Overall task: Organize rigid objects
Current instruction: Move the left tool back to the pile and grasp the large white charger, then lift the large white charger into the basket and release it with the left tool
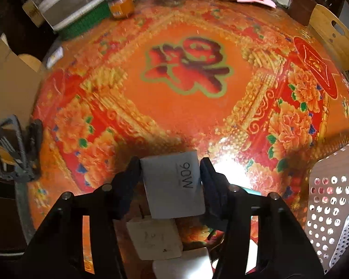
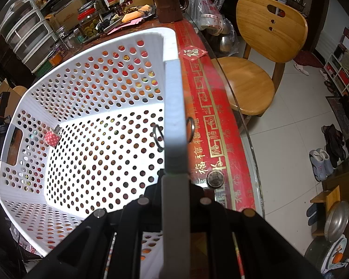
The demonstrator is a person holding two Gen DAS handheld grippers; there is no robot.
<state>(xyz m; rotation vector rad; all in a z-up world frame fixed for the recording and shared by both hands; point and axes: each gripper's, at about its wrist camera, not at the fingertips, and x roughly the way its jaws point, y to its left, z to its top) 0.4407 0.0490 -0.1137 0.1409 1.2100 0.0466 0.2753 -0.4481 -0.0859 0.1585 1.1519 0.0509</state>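
Observation:
In the left wrist view a grey charger block (image 1: 174, 186) marked "90W" sits between my left gripper's (image 1: 169, 174) black fingers, and both pads press its sides. Below it lie a cream plug adapter (image 1: 154, 239) and another white block (image 1: 183, 265) on the red patterned table (image 1: 179, 107). My right gripper (image 2: 175, 179) is shut on the rim (image 2: 174, 116) of the white perforated basket (image 2: 93, 139). A small pink polka-dot plug (image 2: 52, 137) lies inside the basket against its far left wall. The basket's corner (image 1: 332, 197) shows at the right of the left wrist view.
A black clamp stand (image 1: 16, 148) stands at the table's left edge. An orange jar (image 1: 122, 7), plastic drawers (image 2: 25, 34), a brown mug (image 2: 169, 7) and clutter fill the far side. A wooden chair (image 2: 256, 58) stands beside the table. A round metal disc (image 2: 215, 179) lies by the basket.

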